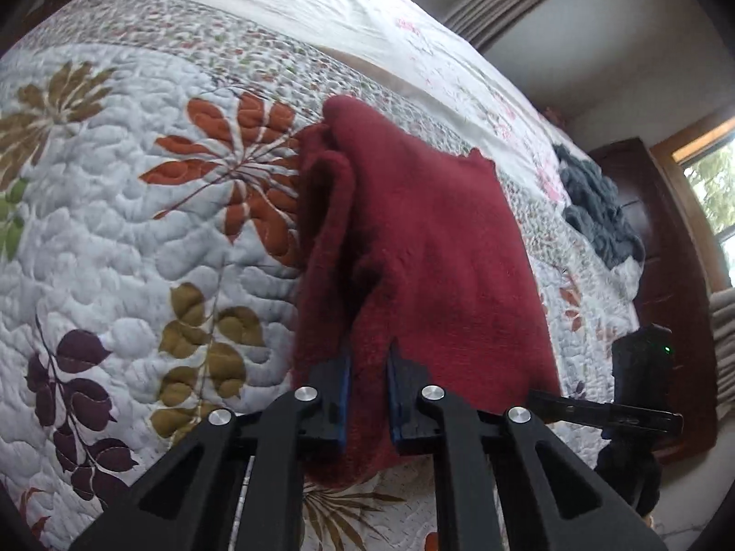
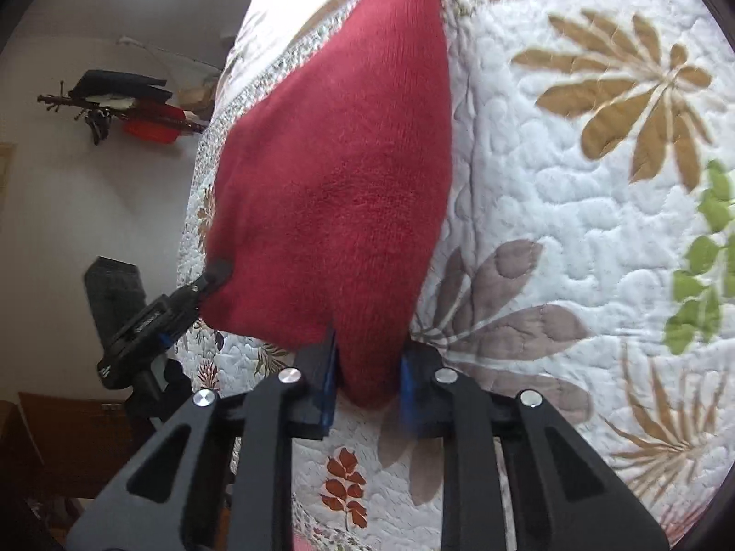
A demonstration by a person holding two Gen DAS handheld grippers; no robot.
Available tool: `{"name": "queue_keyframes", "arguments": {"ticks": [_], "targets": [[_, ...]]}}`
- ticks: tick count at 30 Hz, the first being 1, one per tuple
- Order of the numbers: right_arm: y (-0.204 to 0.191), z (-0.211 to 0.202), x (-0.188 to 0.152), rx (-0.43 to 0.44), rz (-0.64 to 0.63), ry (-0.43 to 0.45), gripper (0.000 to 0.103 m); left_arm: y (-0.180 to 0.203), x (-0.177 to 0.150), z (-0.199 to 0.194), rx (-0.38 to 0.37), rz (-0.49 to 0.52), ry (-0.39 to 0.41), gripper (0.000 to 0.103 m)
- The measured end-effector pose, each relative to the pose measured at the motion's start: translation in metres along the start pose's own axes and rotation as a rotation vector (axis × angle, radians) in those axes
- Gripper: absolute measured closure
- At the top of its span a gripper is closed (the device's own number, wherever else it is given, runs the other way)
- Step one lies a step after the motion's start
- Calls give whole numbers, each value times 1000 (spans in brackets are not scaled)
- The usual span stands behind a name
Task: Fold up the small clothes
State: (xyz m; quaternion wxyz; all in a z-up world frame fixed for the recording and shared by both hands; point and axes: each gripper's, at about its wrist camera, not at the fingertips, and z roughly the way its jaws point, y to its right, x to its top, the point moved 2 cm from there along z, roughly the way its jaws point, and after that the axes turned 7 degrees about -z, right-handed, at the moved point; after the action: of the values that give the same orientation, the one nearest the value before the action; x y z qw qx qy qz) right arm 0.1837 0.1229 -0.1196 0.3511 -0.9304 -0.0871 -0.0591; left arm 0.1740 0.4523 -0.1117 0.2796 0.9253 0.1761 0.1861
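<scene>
Holding: a red knit garment [image 1: 427, 248] by its near edge, one corner in each of my grippers, above a floral quilt [image 1: 115, 238].

Left wrist view
- Left gripper [image 1: 370, 395]: jaws drawn in on the garment's edge at bottom centre of the frame; red knit fills the gap between the blue pads.
- Garment place: centre of the frame, running from my jaws toward the upper middle; a bunched fold or sleeve lies along its left side.
- Right gripper, as seen from here: at the lower right edge of the frame, its finger reaching to the garment's other near corner.
- Other item: a grey-blue clump of cloth [image 1: 597, 211] at right, well apart from the red piece; probably another garment awaiting its turn.

Right wrist view
- Right gripper [image 2: 367, 381]: jaws pinching the garment's near corner at bottom centre.
- Garment place: centre to upper centre, narrowing toward the top of the frame.
- Left gripper, as seen from here: at left middle, its tip touching the garment's left corner.

Progress
- Judged done: both near corners taken up.
- Judged left: carrying the edge over, laying it flat, any further folds.

Hard to make out
- Garment type: unclear; neckline and hem not identifiable.
- Far edge: whether it rests on the quilt, I cannot tell.
- My fingertips: covered by knit in both views.
</scene>
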Motion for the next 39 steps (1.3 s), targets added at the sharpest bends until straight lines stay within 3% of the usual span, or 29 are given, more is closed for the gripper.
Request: {"name": "queue_keyframes", "arguments": {"ticks": [9,10,11,13,16,20,26,28,30,31,32,34,36,39], "targets": [[16,26,-8,-85,-5,-57,80,-16,-5,19,-21,-27,-56,87],[10,25,-7,-92,-18,-58,78,-15,-4,15,-30,-22,-65,85],[7,24,-5,-96,-24,-55,70,-14,0,9,-30,-18,-71,79],[2,16,-3,-98,-41,-33,65,-10,6,-2,-36,-11,-59,65],[2,0,1,-106,-65,11,50,-2,24,-20,-71,-1,1,59],[7,0,7,-119,-81,23,50,13,64,-12,-51,3,41,54],[13,16,3,-138,-86,5,50,18,118,42,-27,-65,11,53],[13,20,1,-131,-80,4,50,19,124,53,-26,-72,-5,55],[16,21,1,-118,-73,6,50,26,127,62,-6,-57,11,71],[14,23,3,-116,-74,8,50,31,128,62,-11,-44,26,88],[14,24,3,-117,-77,9,50,37,129,58,-25,-23,52,92],[12,24,2,-120,-89,13,50,58,128,41,-64,80,153,92],[10,27,2,-121,-98,15,50,73,126,33,-53,175,209,92],[8,33,2,-119,-89,15,50,55,136,56,51,114,127,92]]}}
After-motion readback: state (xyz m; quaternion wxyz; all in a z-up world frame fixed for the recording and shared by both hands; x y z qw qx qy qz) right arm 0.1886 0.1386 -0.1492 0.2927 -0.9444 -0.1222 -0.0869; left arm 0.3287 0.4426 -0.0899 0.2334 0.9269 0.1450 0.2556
